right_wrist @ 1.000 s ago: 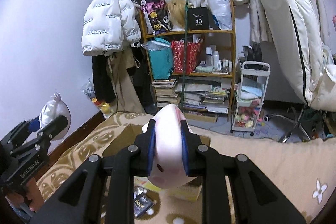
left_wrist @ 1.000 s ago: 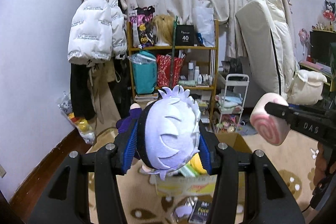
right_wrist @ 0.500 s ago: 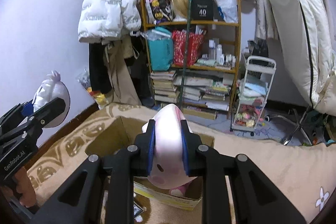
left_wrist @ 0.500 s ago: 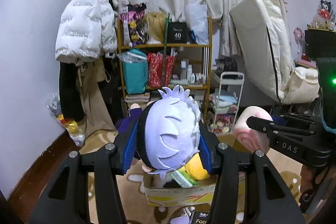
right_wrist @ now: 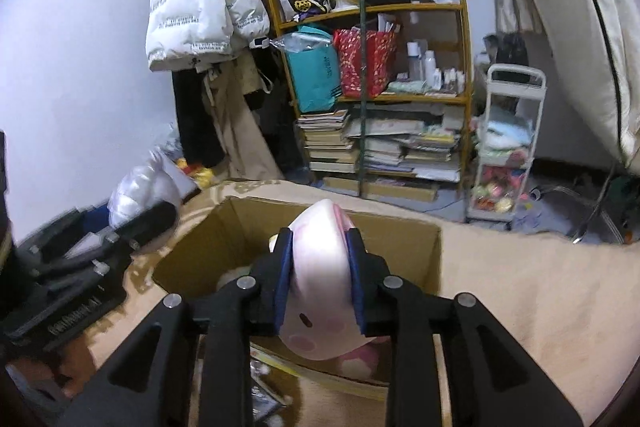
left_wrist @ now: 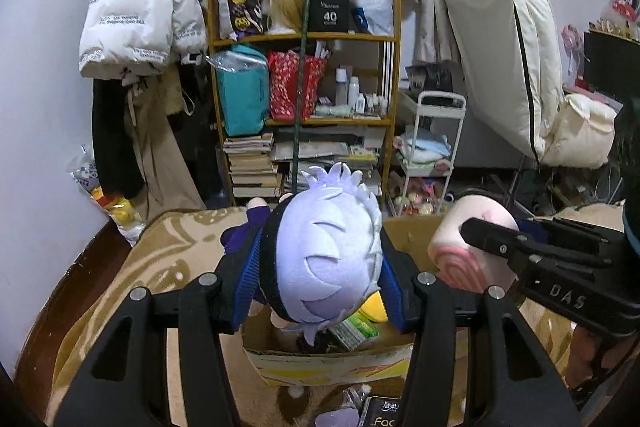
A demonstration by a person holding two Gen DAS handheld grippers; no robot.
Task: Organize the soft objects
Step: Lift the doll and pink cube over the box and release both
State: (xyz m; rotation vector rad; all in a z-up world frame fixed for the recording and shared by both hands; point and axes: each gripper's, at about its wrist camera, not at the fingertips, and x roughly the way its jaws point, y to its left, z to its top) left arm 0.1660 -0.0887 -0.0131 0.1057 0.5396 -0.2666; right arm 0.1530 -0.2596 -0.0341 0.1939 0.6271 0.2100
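Doll (left_wrist: pixel 324 247) with spiky white hair sits clenched in the left claw (left_wrist: pixel 318 267), seen from the left wrist; its head faces the camera and its dark body points away, toward the shelf. Directly below and just ahead lies the box (left_wrist: pixel 328 363), already holding a few toys. To the right, the right claw (left_wrist: pixel 476 247) holds the pink plush (left_wrist: pixel 460 259) over the box's right side.

From the right wrist, the right claw (right_wrist: pixel 320 279) grips the pink plush (right_wrist: pixel 320 291) by its sides, face tilted down. It hangs over the open box (right_wrist: pixel 424 259), well inside the rim, so this hand seems nearer to a drop. The left claw (right_wrist: pixel 132 227) is blurred, beside the box's left wall; its grip cannot be told from here.
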